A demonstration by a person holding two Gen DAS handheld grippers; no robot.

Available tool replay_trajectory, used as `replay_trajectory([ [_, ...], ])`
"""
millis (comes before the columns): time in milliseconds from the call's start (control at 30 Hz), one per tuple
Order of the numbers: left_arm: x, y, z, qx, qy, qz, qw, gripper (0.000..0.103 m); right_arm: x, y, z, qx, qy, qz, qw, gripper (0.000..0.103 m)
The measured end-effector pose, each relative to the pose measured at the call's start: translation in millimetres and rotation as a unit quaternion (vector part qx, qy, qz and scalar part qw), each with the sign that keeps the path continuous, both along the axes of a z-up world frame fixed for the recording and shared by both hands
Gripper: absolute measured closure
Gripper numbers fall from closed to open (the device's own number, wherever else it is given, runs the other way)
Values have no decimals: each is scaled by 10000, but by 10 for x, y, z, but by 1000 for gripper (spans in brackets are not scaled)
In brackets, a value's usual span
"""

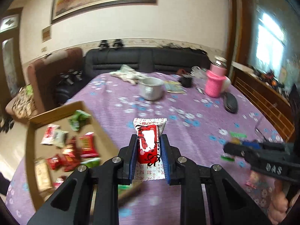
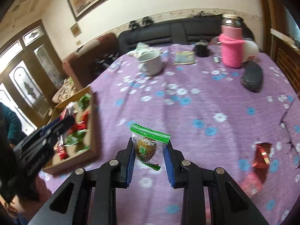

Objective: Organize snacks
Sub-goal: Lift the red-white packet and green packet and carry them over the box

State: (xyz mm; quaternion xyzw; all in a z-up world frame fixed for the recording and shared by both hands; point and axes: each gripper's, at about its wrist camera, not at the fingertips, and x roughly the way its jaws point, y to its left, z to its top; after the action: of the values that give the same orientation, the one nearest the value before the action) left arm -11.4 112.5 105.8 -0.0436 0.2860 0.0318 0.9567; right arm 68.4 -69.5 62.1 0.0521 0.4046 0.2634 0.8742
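Observation:
My left gripper (image 1: 149, 140) is shut on a red and white snack packet (image 1: 149, 144), held above the purple tablecloth, just right of the cardboard box (image 1: 61, 110). The box holds several red and green snack packets (image 1: 88, 146). My right gripper (image 2: 150, 147) is shut on a green-topped clear packet with a brown snack (image 2: 148, 146), held above the cloth to the right of the box (image 2: 93, 150). The right gripper shows at the right in the left wrist view (image 1: 227, 149). The left gripper shows at the left in the right wrist view (image 2: 65, 121), over the box.
A white mug (image 2: 151, 62), a pink knitted jar (image 2: 231, 46), a dark pouch (image 2: 252, 77) and a small booklet (image 2: 184, 58) stand at the far side of the table. Loose red and pink packets (image 2: 260, 155) lie at the right. A black sofa (image 1: 146, 58) is behind.

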Motion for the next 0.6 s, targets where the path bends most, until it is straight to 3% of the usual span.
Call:
replay_trajectory([
  [233,-178,859,-26,-271,82,844,9960,80,-149,735,68,-74,97,731,9973,72],
  [400,-287,1453,-233,-572,340,1484,9867,80,-256,1328,46,-152,105,1213,9924,71],
  [600,-360,1698,-412,-711,473,1694,9818,80,-287,1776,-131,-242,263,1503,9880,71],
])
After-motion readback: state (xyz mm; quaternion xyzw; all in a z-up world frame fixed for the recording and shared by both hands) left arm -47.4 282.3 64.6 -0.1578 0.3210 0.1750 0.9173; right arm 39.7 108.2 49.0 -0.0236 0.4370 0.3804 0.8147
